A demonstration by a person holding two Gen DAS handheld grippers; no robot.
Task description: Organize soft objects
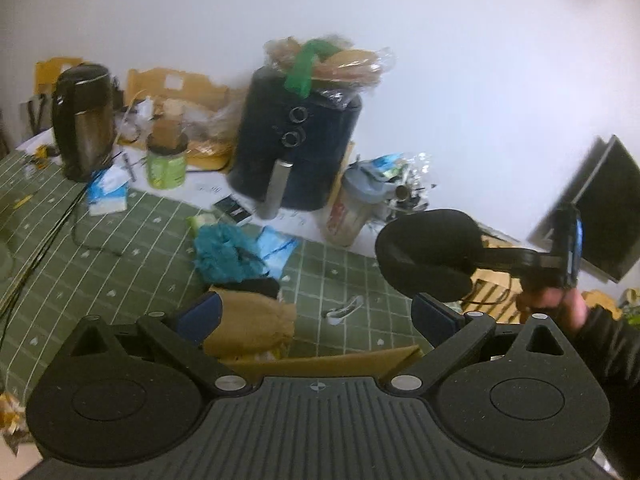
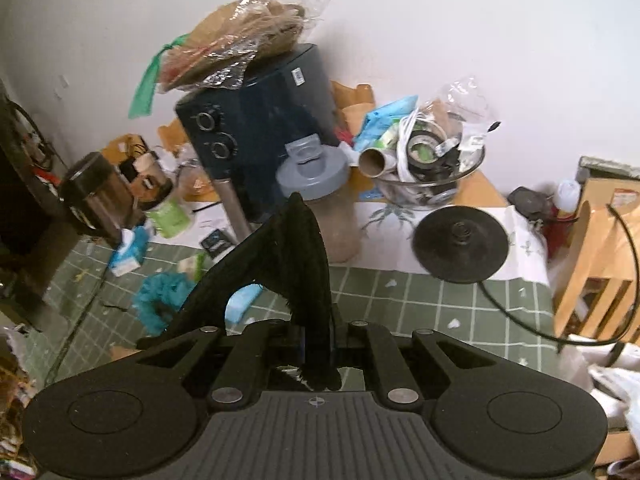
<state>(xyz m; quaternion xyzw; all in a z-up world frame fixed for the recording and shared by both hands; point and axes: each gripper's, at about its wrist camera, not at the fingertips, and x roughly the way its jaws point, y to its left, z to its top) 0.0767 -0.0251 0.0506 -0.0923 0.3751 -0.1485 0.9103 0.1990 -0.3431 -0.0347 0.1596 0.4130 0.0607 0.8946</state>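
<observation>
Between the right gripper's [image 2: 318,344] jaws, clamped tight, a black cloth [image 2: 296,256] hangs above the green checked tablecloth [image 2: 440,300]; a teal fluffy piece [image 2: 158,296] lies at its nine o'clock. The left gripper [image 1: 316,316] gapes wide, empty, over a tan cloth [image 1: 248,324].

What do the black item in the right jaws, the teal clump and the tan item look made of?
Black item: dark matte fabric, probably knit; it drapes and folds limply. Teal clump: fluffy, shaggy fibre, perhaps chenille or yarn; ragged tufted outline. Tan item: dull brownish cloth, soft rumpled edges; weave too blurred to tell.
</observation>
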